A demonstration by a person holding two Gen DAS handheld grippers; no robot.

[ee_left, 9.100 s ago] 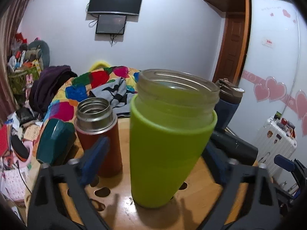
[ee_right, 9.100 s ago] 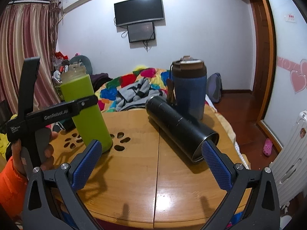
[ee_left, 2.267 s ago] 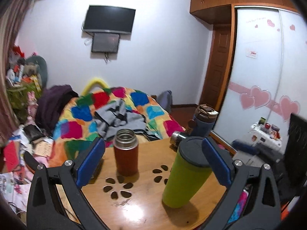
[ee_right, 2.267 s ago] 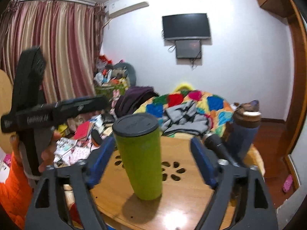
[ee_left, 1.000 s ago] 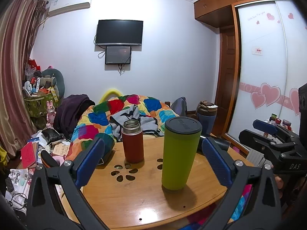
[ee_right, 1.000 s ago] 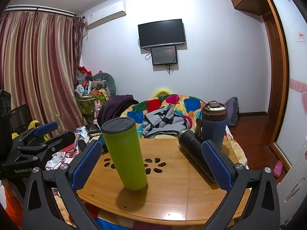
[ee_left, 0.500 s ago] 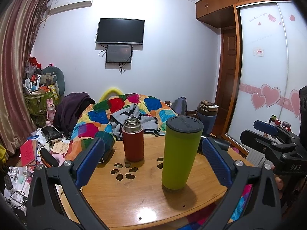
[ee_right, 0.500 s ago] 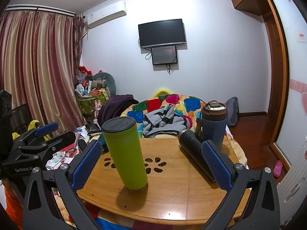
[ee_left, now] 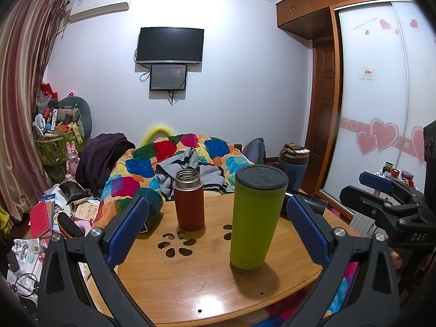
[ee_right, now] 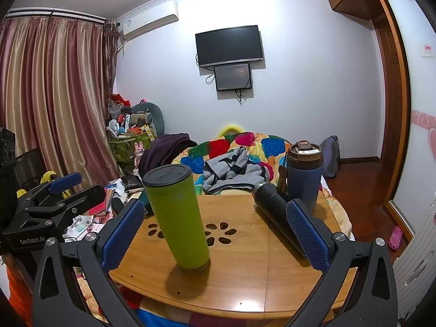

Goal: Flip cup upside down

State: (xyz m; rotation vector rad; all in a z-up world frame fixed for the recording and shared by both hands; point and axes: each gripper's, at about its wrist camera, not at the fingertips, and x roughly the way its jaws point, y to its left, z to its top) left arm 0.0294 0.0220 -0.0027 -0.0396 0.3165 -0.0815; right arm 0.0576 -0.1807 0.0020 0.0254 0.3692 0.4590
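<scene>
The green cup (ee_left: pixel 254 218) stands upside down on the round wooden table (ee_left: pixel 207 291), dark base up; it also shows in the right wrist view (ee_right: pixel 178 219). My left gripper (ee_left: pixel 218 229) is open and empty, pulled back from the table's near edge, with the cup between its fingers' lines of sight but far ahead. My right gripper (ee_right: pixel 214 230) is open and empty, also held back from the table. Each gripper shows in the other's view: the right one (ee_left: pixel 387 204) at the right, the left one (ee_right: pixel 51 196) at the left.
A red open flask (ee_left: pixel 189 200) stands left of the cup. A black flask (ee_right: pixel 275 215) lies on its side and a blue lidded tumbler (ee_right: pixel 303 175) stands at the table's far right. A bed with a colourful quilt (ee_left: pixel 174 158) lies behind; clutter covers the floor (ee_left: pixel 41 218) to the left.
Since 9 s ago the green cup has gone from mouth-up to upside down on the table. Both grippers have let go and drawn back; over the last second almost nothing moves.
</scene>
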